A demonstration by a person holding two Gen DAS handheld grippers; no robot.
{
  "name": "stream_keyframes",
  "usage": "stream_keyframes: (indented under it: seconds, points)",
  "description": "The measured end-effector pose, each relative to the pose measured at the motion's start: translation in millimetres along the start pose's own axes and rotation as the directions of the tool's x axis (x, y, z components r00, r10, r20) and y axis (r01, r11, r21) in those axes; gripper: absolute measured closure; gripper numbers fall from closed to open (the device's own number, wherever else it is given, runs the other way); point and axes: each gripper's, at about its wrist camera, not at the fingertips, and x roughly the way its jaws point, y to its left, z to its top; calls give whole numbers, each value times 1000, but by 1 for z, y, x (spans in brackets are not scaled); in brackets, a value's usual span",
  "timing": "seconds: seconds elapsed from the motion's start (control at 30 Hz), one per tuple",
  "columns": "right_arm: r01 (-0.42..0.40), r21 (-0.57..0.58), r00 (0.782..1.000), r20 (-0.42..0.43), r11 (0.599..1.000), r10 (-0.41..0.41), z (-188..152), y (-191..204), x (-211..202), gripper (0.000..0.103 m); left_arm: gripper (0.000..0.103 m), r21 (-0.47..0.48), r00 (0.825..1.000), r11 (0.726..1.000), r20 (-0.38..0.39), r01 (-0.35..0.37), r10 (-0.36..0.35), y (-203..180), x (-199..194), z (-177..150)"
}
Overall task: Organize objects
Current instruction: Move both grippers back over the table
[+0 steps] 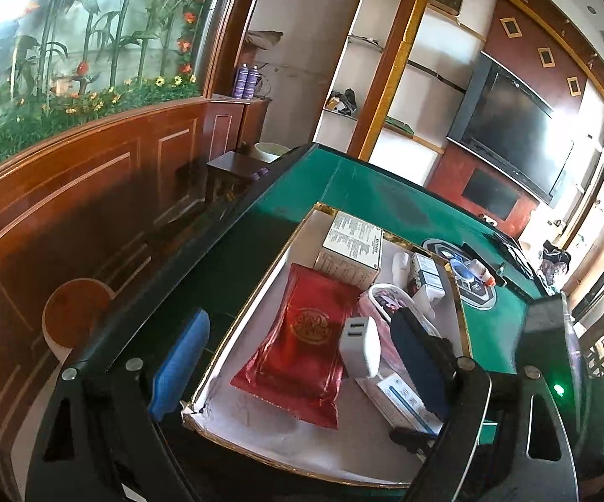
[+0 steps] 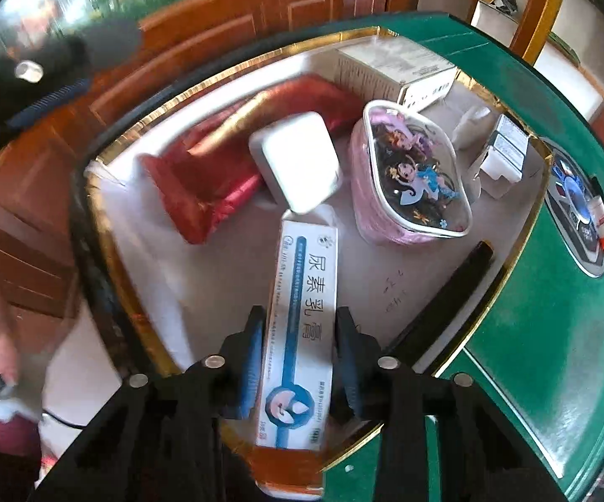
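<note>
right wrist view: a long white ointment box (image 2: 302, 330) with a blue stripe and printed characters lies lengthwise between the fingers (image 2: 251, 359) of the right gripper (image 2: 299, 351), inside a gold-rimmed tray (image 2: 507, 259). the jaws stand narrow, close on both long sides of the box; whether the pads press it, i cannot tell. ahead of this gripper sit a red foil pouch (image 2: 218, 159), a white charger (image 2: 297, 159) and a pink cartoon pouch (image 2: 410, 180). the left gripper (image 1: 302, 359) hangs wide, holding nothing, over the tray's near end.
</note>
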Motion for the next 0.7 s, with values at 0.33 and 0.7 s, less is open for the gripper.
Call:
stream_keyframes:
  seconds: [0.33,0.7]
  points:
    - [-233,144,963,170,962,208,5,-41,-23,58,13,21,998,998,12,54,-54,-17,-8,2]
    - [203,341,682,623,918,-382,-69,-161,-184,0,0,176,945,935,59,308,-322,-146,-9,18]
